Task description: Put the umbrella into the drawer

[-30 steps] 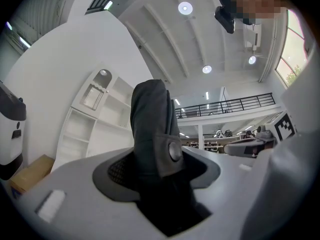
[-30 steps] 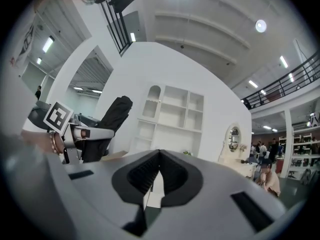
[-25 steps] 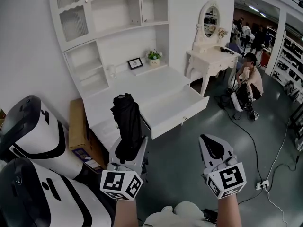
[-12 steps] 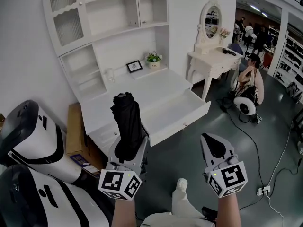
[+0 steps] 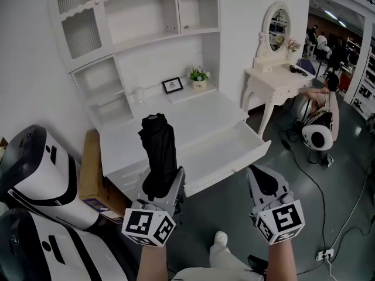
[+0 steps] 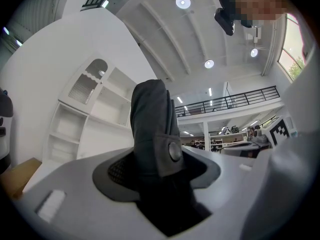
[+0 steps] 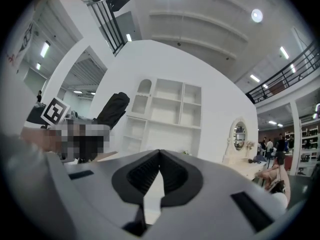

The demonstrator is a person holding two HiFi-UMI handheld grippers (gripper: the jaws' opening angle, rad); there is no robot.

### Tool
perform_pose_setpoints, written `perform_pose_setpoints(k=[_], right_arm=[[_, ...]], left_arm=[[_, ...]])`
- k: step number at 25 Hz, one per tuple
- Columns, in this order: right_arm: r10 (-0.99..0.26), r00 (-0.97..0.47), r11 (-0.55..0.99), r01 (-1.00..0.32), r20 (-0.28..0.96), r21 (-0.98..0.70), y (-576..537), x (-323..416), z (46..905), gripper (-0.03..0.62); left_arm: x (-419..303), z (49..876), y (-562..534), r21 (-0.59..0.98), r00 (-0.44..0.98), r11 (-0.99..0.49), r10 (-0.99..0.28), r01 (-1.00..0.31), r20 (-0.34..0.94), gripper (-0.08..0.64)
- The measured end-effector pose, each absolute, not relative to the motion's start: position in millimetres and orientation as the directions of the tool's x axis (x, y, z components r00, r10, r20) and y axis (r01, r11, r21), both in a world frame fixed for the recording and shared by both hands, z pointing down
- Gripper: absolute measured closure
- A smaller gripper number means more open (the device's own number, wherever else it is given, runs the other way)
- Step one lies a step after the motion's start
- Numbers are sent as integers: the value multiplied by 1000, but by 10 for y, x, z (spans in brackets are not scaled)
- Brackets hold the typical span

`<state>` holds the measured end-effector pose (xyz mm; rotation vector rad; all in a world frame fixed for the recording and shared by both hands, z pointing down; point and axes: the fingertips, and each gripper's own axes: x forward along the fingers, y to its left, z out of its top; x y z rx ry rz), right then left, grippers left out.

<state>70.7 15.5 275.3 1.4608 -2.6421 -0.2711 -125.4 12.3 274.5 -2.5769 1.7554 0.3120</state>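
Note:
A folded black umbrella (image 5: 158, 151) stands upright in my left gripper (image 5: 161, 183), which is shut on its lower part. In the left gripper view the umbrella (image 6: 152, 129) fills the gap between the jaws, its strap and snap button facing the camera. My right gripper (image 5: 266, 183) is to the right of it, jaw tips touching and nothing between them (image 7: 159, 153). The white desk's drawer (image 5: 234, 163) stands pulled out just beyond both grippers, and its inside looks bare. The umbrella (image 7: 112, 109) also shows at the left of the right gripper view.
A white hutch desk carries a photo frame (image 5: 171, 85) and a small plant (image 5: 199, 76). Large white-and-black shells (image 5: 35, 174) and a cardboard box (image 5: 91, 163) sit at the left. At the right are a dressing table (image 5: 281, 69), a seated person (image 5: 328, 98) and a floor power strip (image 5: 321, 254).
Both grippers have moved toward the desk, the umbrella still held upright. The desk and open drawer now sit closer and further right in the head view.

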Motion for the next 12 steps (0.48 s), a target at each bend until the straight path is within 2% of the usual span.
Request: perform_pose_setpoints(k=[12], right_arm=[[-810, -585, 581, -795, 36, 175, -1226, 1052, 2808, 586]], left_arm=[[-948, 2789, -1145, 104, 293, -308, -946, -946, -140, 308]])
